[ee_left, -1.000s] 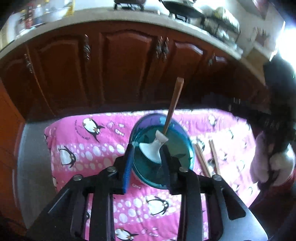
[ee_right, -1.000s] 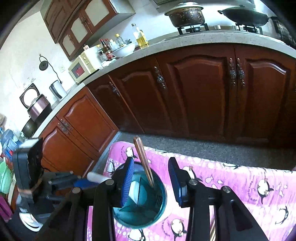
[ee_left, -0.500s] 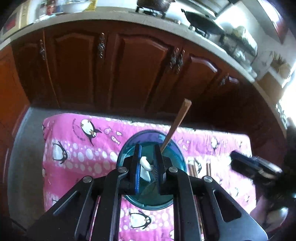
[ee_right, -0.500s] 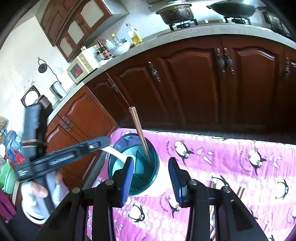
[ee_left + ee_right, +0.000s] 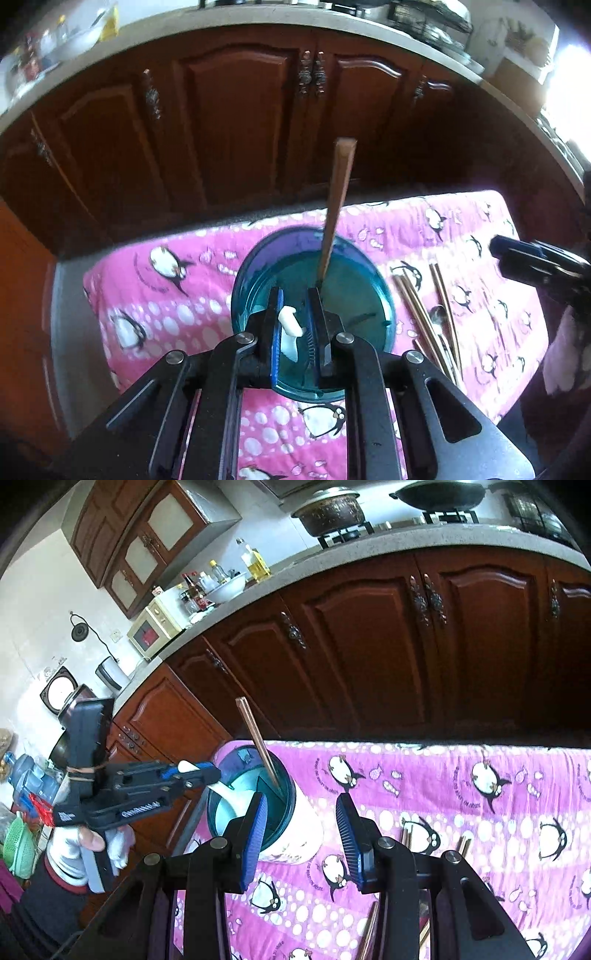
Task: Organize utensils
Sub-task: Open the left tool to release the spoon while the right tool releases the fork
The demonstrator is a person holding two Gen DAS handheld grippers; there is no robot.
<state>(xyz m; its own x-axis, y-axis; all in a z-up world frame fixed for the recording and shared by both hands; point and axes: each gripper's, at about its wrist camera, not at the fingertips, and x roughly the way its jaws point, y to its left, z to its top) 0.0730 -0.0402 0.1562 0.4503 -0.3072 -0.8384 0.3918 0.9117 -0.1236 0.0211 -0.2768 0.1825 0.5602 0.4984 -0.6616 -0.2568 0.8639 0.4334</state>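
Change: left tool [image 5: 295, 325] jaws have just been closing, from well apart around the white spoon [image 5: 289, 326] to narrow on its handle; the cup [image 5: 314, 325] sits lower and nearer in the left view than before; the right tool [image 5: 301, 834] has drawn off to the right, so the cup is no longer framed between its jaws.
Left tool: narrow, clamped on the spoon handle, directly over the cup mouth.
Spoon: handle end between the left pads, long axis steep, bowl down inside the cup at its left wall in the right view.
Right tool: jaws partly apart, nothing between them; left pad overlaps the cup rim in view, contact cannot be told.
Cup: teal, upright on the pink penguin cloth [image 5: 461, 812] covering the tabletop.
Chopstick [image 5: 338, 206]: stands in the cup, top leaning away from the left tool.
Loose chopsticks [image 5: 424, 321]: flat on the cloth, just right of the cup, long axes running away from the camera.
Hand [image 5: 88, 843]: gloved, holds the left tool's grip.
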